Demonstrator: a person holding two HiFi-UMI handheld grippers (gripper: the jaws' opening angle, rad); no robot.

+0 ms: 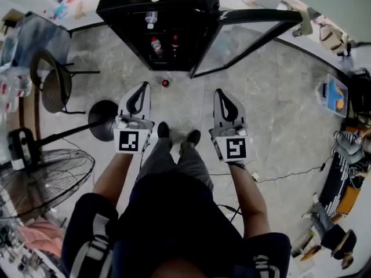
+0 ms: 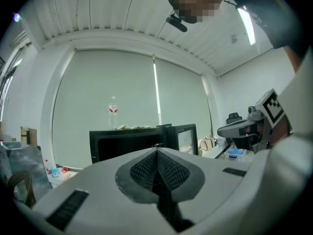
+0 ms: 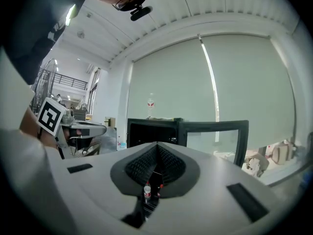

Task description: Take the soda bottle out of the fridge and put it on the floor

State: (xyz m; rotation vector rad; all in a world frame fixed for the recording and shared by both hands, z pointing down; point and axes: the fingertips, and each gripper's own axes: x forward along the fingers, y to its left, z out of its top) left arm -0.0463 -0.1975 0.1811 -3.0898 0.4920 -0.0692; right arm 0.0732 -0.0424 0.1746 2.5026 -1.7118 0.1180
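Note:
The black fridge (image 1: 116,7) stands at the top of the head view, its glass door (image 1: 243,36) swung open to the right. Inside it are a clear bottle (image 1: 151,19), a red-labelled bottle (image 1: 156,45) and a red item (image 1: 175,39). A small red-topped object (image 1: 165,83) stands on the floor just in front of the fridge. My left gripper (image 1: 142,86) and right gripper (image 1: 219,92) hang side by side short of the fridge, both shut and empty. In the left gripper view the shut jaws (image 2: 157,151) point at the fridge (image 2: 127,141). In the right gripper view, the low gap under the shut jaws (image 3: 157,146) shows a red-labelled bottle (image 3: 146,192).
A water bottle (image 2: 113,111) stands on top of the fridge. A chair (image 1: 55,86), a round lamp base (image 1: 104,120) and a floor fan (image 1: 40,178) are at the left. Cables (image 1: 278,175) and a blue box (image 1: 336,94) lie at the right. The person's shoes (image 1: 177,133) are between the grippers.

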